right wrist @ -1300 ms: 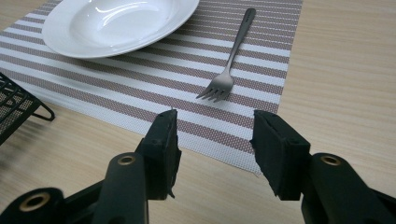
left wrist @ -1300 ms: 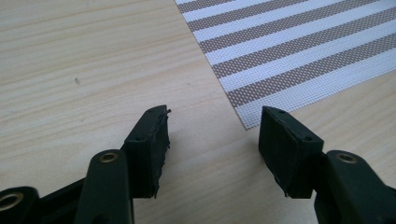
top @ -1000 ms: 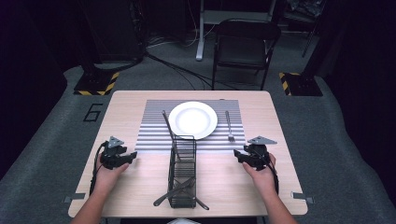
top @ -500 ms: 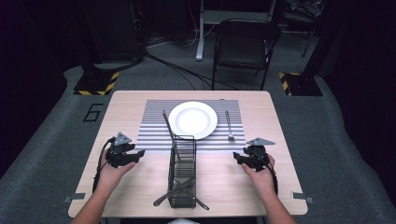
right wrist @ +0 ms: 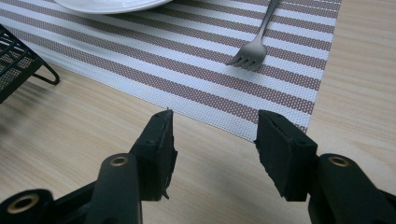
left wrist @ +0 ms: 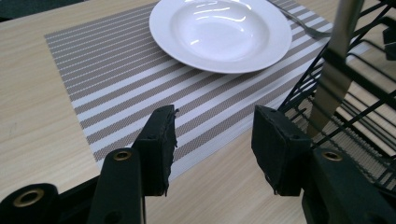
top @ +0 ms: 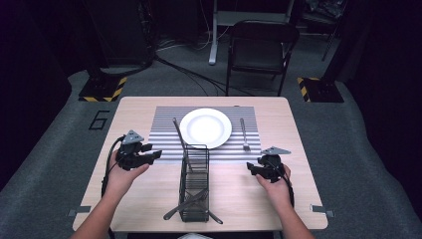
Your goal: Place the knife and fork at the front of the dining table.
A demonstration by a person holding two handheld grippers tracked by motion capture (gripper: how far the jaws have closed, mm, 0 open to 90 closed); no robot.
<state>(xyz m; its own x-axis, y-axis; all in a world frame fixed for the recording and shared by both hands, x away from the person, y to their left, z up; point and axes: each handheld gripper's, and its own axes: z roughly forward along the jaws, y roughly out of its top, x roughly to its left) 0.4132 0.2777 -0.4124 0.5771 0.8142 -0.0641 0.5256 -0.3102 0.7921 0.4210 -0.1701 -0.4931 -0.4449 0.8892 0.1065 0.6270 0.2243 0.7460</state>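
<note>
While nearer basket point(top: 194, 181), left tongs point(top: 155, 155) open

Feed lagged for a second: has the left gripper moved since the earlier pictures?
Yes. The left gripper has edged forward and inward, toward the striped placemat and wire basket.

The left gripper point(left wrist: 212, 144), jaws apart and empty, faces the striped placemat point(left wrist: 140, 88), white plate point(left wrist: 220, 32) and wire basket point(left wrist: 359, 116).
</note>
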